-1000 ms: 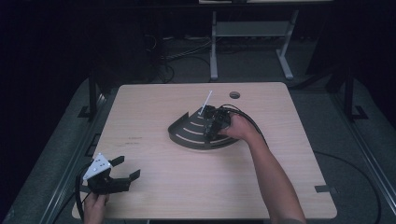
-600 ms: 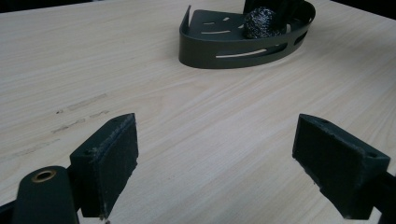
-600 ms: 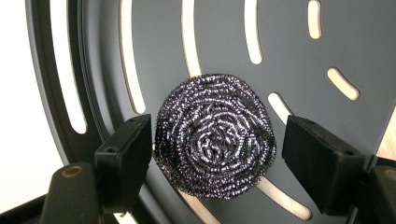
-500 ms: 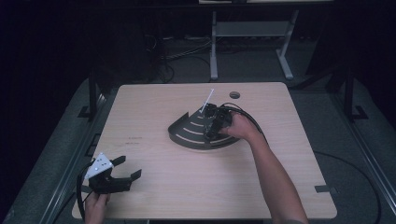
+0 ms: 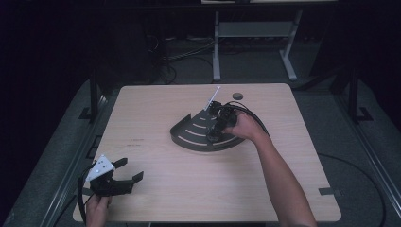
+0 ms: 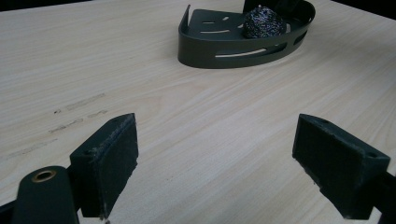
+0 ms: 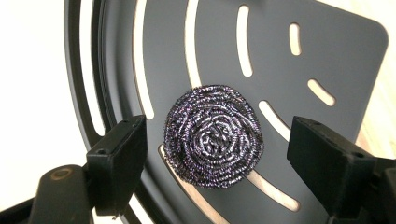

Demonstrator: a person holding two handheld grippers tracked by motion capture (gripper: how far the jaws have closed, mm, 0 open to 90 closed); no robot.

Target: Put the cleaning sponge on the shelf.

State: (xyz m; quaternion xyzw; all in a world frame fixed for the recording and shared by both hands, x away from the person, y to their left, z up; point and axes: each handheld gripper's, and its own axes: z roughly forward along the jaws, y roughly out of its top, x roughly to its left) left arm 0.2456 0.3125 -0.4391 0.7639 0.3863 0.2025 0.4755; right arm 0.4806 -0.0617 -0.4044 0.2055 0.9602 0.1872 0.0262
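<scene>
I hold a gripper in each hand over a pale wood-grain worktop (image 5: 156,118) with rounded corners. My right gripper (image 7: 215,158) hangs over a dark metal tray (image 5: 189,135), a quarter-round shape with two straight sides, one curved side, a low upright wall and long curved slots cut through its flat floor. Its jaws have just been opening, and they now stand released on either side of a steel wool scourer (image 7: 214,135). The scourer is a round, tightly coiled pad of shiny wire with a purple-grey glint. It lies flat on the tray's floor, between the black, rough-faced pads (image 7: 123,163), with a gap on each side, so nothing grips it. In the left gripper view the scourer (image 6: 264,22) sits toward the tray's far right part, close behind the curved wall.

From above, the tray lies right of the worktop's middle, toward the far side. A small dark round disc (image 5: 237,95) lies just beyond it, near the far edge.

My left gripper (image 5: 124,176) rests at the near left corner, well apart from the tray, jaws spread wide with nothing between them. Bare wood lies between the two grippers, marked by a few faint dark scuffs (image 6: 77,103). Dark floor surrounds the worktop on all sides.
</scene>
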